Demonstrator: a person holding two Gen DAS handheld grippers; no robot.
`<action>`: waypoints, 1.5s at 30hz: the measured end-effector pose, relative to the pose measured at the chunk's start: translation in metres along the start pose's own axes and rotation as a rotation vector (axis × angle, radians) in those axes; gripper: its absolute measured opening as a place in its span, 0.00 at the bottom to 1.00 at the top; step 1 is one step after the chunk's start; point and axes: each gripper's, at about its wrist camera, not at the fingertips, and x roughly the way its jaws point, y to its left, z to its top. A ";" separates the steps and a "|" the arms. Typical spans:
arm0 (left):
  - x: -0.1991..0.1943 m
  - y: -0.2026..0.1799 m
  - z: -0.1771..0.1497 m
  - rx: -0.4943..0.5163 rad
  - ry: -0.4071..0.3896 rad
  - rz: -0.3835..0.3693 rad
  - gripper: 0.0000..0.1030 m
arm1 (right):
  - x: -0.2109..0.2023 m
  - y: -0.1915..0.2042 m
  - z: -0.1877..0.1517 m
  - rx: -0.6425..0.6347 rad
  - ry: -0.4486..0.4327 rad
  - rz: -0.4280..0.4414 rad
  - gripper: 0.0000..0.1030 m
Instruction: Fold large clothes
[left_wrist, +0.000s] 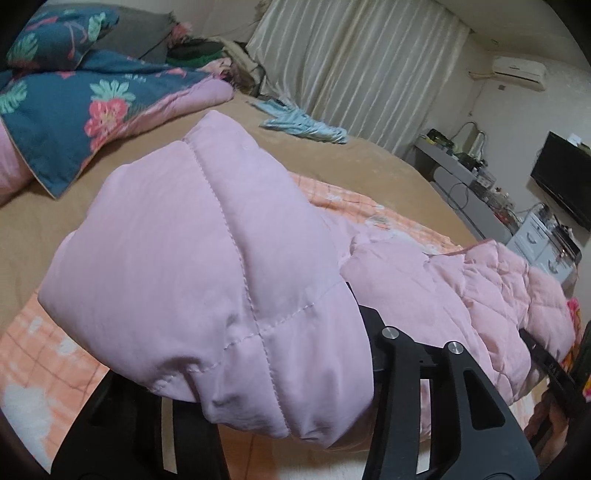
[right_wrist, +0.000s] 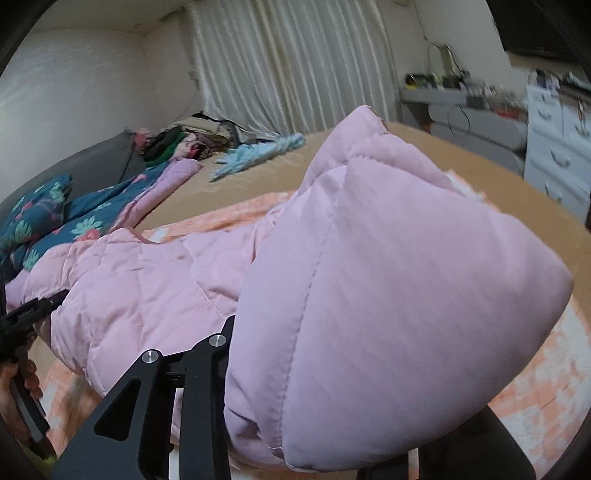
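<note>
A pink quilted padded jacket (left_wrist: 207, 258) is held up above the bed, stretched between my two grippers. My left gripper (left_wrist: 291, 417) is shut on one end of it; the fabric bulges over the jaws and hides the fingertips. My right gripper (right_wrist: 325, 435) is shut on the other end of the jacket (right_wrist: 388, 280), fingertips hidden too. The jacket's middle sags between them. The right gripper's black frame (left_wrist: 546, 365) shows at the right edge of the left wrist view, and the left gripper's frame (right_wrist: 26, 317) shows at the left edge of the right wrist view.
A tan bed sheet (left_wrist: 155, 140) carries an orange checked blanket (left_wrist: 40, 354) under the jacket. A blue floral quilt and pillow (left_wrist: 74, 96) lie at the head. A light blue garment (left_wrist: 306, 123) lies near the curtains (left_wrist: 354, 62). Drawers and a cluttered desk (right_wrist: 476, 114) stand beside the bed.
</note>
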 end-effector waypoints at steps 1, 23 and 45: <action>-0.005 0.001 0.000 0.005 -0.003 -0.004 0.36 | -0.008 0.004 0.000 -0.021 -0.008 0.001 0.30; -0.058 0.019 -0.039 0.043 0.011 -0.010 0.36 | -0.092 0.016 -0.043 -0.060 -0.007 0.015 0.30; -0.061 0.052 -0.076 0.080 0.068 0.000 0.38 | -0.103 0.002 -0.087 -0.003 0.030 0.032 0.31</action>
